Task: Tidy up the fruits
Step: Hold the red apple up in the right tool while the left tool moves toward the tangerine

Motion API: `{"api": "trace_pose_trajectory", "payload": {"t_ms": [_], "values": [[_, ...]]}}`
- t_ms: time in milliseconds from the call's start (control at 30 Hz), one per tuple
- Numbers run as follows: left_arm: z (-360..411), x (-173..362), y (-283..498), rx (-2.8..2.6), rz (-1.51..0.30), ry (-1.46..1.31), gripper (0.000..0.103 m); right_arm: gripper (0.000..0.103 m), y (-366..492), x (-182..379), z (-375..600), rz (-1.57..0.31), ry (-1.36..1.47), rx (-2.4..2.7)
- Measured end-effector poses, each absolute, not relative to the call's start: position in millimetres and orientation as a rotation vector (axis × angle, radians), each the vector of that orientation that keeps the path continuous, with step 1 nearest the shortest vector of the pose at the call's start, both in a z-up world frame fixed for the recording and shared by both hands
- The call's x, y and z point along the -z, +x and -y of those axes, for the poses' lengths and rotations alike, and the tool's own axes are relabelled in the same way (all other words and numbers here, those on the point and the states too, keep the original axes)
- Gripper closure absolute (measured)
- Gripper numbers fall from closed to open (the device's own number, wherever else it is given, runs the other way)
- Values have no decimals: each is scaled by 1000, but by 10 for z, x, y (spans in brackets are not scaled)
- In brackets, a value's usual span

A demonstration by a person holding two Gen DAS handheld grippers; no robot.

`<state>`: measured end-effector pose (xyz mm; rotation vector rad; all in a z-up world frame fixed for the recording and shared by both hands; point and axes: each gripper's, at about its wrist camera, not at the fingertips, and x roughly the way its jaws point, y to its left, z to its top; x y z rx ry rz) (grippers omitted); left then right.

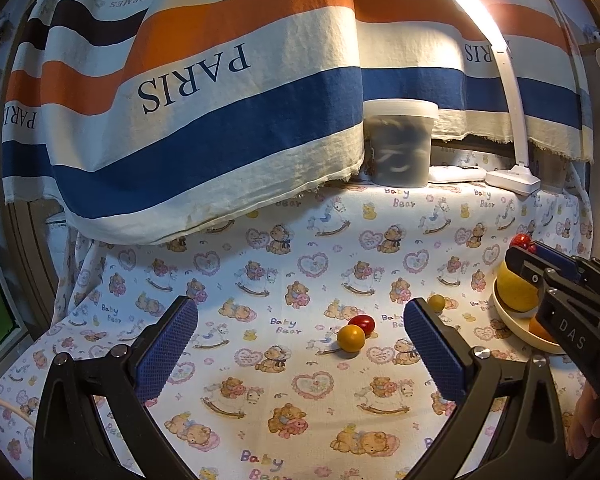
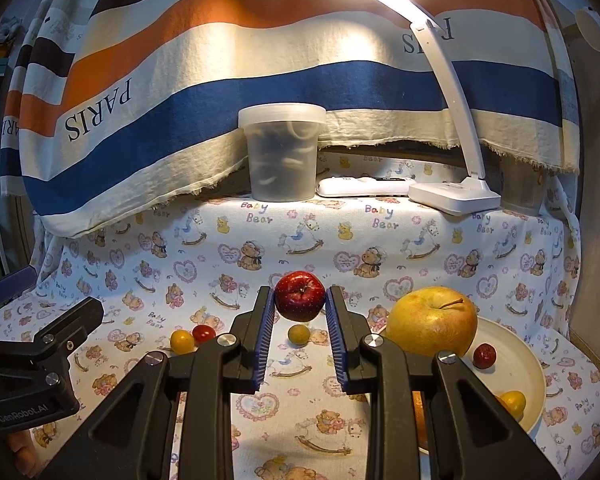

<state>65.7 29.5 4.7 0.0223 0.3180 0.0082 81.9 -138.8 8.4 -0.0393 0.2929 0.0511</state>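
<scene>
My right gripper (image 2: pixel 300 300) is shut on a red apple (image 2: pixel 300 295) and holds it above the cloth, left of a cream plate (image 2: pixel 528 364). The plate holds a large yellow apple (image 2: pixel 432 322), a small dark red fruit (image 2: pixel 484 355), a small yellow fruit (image 2: pixel 514 402) and something orange, mostly hidden. On the cloth lie a yellow cherry tomato (image 2: pixel 182 340), a red one (image 2: pixel 203 333) and a small olive-yellow fruit (image 2: pixel 299 334). My left gripper (image 1: pixel 300 336) is open and empty, with the yellow tomato (image 1: pixel 351 336) and red tomato (image 1: pixel 362 323) ahead between its fingers.
A lidded translucent tub (image 2: pixel 282 152), a white remote (image 2: pixel 364 186) and a white desk lamp (image 2: pixel 454 196) stand on the raised back ledge. A striped PARIS cloth (image 1: pixel 200 76) hangs behind. The right gripper shows at the right of the left wrist view (image 1: pixel 560 280).
</scene>
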Motion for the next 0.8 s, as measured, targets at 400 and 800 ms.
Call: {"api": "trace_pose_trajectory", "payload": {"t_ms": [400, 800], "values": [[-276, -372, 777, 20, -280, 76, 1, 76, 816, -80, 1391, -299, -44, -67], [-247, -266, 1457, 45, -556, -51, 19, 76, 880, -67, 1504, -312, 10, -46]]}}
